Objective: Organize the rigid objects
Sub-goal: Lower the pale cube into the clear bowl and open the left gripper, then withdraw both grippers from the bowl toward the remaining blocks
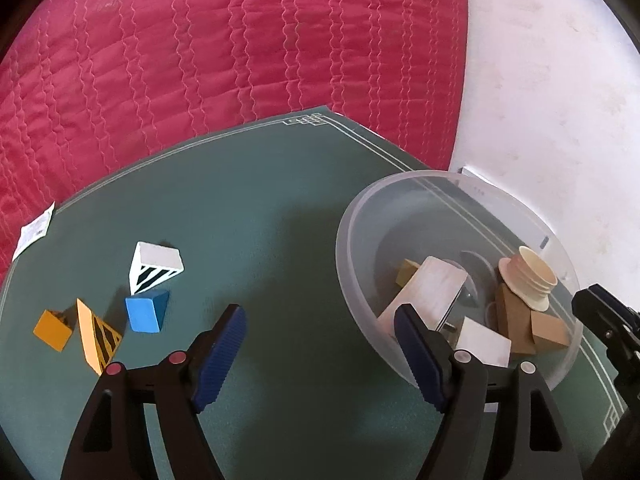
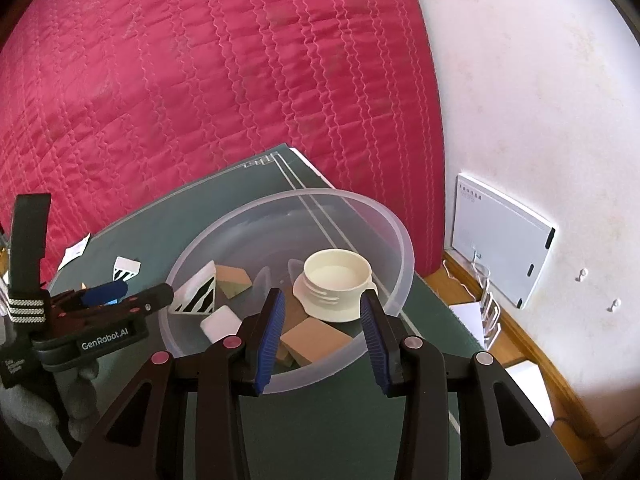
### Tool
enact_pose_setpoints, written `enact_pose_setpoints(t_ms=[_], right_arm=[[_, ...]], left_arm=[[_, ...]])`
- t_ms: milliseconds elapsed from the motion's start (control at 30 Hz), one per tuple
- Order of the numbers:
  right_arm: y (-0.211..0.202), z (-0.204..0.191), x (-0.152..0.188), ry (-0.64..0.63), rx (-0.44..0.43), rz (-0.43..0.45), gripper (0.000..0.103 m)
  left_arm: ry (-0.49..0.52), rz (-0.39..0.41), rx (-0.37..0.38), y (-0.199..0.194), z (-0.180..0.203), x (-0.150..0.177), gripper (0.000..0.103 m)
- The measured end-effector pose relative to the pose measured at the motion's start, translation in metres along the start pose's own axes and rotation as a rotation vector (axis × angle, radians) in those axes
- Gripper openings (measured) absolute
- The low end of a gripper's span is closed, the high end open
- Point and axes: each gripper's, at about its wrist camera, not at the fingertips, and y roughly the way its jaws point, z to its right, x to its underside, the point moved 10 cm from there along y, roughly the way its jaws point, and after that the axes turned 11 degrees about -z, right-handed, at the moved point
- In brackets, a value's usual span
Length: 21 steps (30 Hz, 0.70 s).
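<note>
A clear plastic bowl (image 1: 360, 216) (image 2: 400, 240) sits on the green mat (image 1: 260, 220) and holds several wooden blocks and a cream ribbed lid (image 1: 528, 280) (image 2: 336, 284). On the mat to the left lie a white striped block (image 1: 156, 266), a blue block (image 1: 146, 312), an orange striped wedge (image 1: 96, 336) and an orange block (image 1: 54, 328). My left gripper (image 1: 320, 320) is open and empty above the mat beside the bowl's left rim; it also shows in the right wrist view (image 2: 120, 296). My right gripper (image 2: 324, 312) is open and empty over the bowl's near rim.
A red quilted cover (image 1: 240, 60) (image 2: 200, 80) lies behind the mat. A white paper slip (image 1: 34, 232) lies at the mat's left edge. A white panel (image 2: 500, 240) leans on the white wall (image 2: 540, 100) at right, above a wooden floor strip (image 2: 520, 340).
</note>
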Motion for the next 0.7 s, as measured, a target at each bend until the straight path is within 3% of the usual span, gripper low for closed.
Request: enact_pose_setpoints(t_ms=[367,700], right_arm=[[-0.003,-0.007,0.002,-0.014,-0.017,0.004,0.041],[-0.008,-0.029,0.007,-0.052,-0.056,-0.004,0.041]], left_arm=[[0.007,0.017,0.017,-0.014,-0.001,0.003,0.083],[-0.041,0.036,-0.001,-0.032,-0.029,0.010,0.085]])
